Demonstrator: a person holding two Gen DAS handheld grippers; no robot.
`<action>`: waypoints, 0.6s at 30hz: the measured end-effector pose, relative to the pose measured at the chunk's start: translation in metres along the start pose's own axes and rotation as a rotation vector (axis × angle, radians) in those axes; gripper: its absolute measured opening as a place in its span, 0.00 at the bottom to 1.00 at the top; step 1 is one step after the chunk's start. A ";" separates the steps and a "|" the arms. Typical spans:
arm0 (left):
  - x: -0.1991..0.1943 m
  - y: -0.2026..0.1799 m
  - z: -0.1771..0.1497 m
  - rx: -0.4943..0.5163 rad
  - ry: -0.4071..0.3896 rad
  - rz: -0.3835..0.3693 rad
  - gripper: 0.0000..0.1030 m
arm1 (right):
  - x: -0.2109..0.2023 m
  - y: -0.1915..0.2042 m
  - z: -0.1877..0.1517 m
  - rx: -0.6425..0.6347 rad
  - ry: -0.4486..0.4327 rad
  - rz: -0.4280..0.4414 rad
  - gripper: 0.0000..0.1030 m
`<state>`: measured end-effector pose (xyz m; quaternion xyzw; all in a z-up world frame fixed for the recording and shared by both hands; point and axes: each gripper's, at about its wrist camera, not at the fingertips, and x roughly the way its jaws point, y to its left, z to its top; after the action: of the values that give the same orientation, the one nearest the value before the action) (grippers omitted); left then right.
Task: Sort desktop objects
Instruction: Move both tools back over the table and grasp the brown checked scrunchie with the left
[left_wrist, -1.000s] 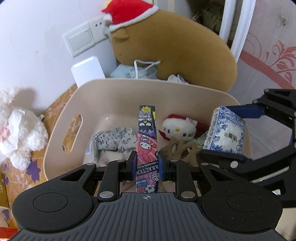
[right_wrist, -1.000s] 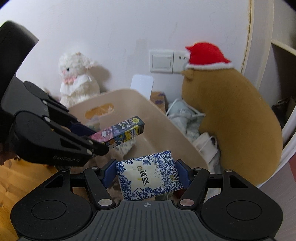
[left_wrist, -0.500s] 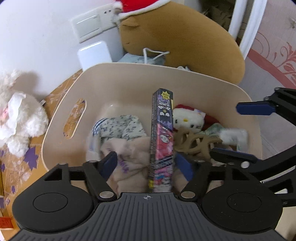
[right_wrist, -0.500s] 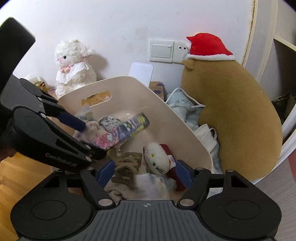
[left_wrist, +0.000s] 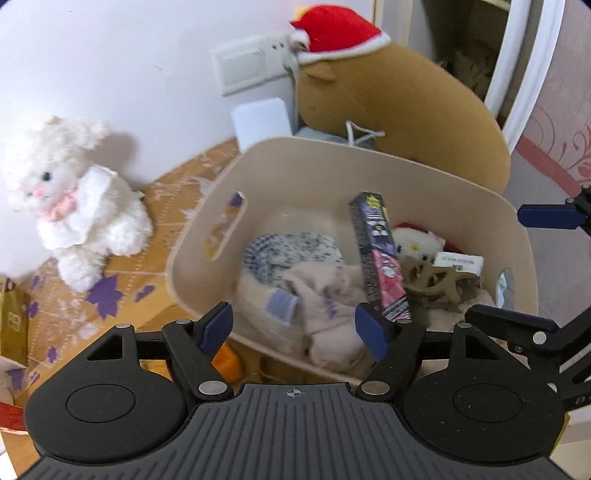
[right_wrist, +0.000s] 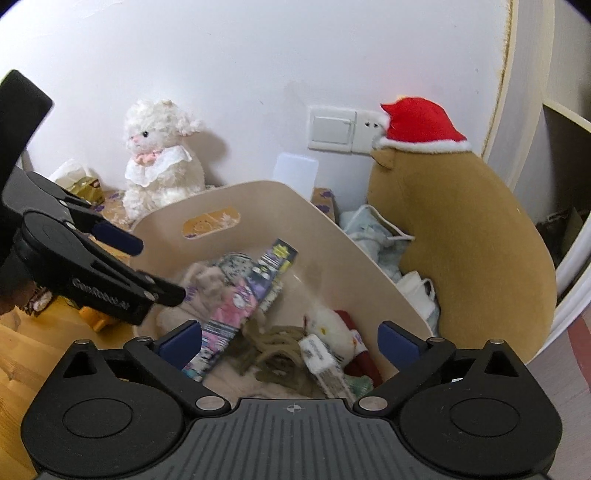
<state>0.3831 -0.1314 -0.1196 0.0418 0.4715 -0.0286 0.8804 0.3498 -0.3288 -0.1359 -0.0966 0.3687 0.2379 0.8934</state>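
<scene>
Left wrist view: both tongs released over beige bin (left_wrist: 369, 162).
Left gripper (left_wrist: 293, 330) jaws opening, nothing pinched; cartoon-print box (left_wrist: 380, 258) just inside right pad, long axis running away, propped on cloth in bin. Right gripper (right_wrist: 290, 341) opening wide, empty; tissue pack (right_wrist: 321, 356) directly ahead below, white, blue-patterned.

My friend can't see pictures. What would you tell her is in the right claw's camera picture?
A beige bin holds a long cartoon-print box, a tan hair clip, a small white plush and a tissue pack. The right claw is opening above it, with nothing held; the left claw reaches in from the left. A white lamb plush sits behind.
</scene>
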 end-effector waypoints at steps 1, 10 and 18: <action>-0.004 0.006 -0.002 -0.006 -0.001 0.002 0.74 | -0.001 0.003 0.001 -0.001 -0.004 0.004 1.00; -0.027 0.065 -0.029 -0.080 0.006 0.066 0.74 | 0.002 0.043 0.020 -0.035 -0.034 0.060 1.00; -0.036 0.119 -0.066 -0.167 0.037 0.128 0.74 | 0.005 0.087 0.033 -0.084 -0.072 0.131 1.00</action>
<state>0.3194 -0.0057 -0.1199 -0.0013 0.4848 0.0680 0.8720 0.3298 -0.2407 -0.1155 -0.1009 0.3314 0.3143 0.8839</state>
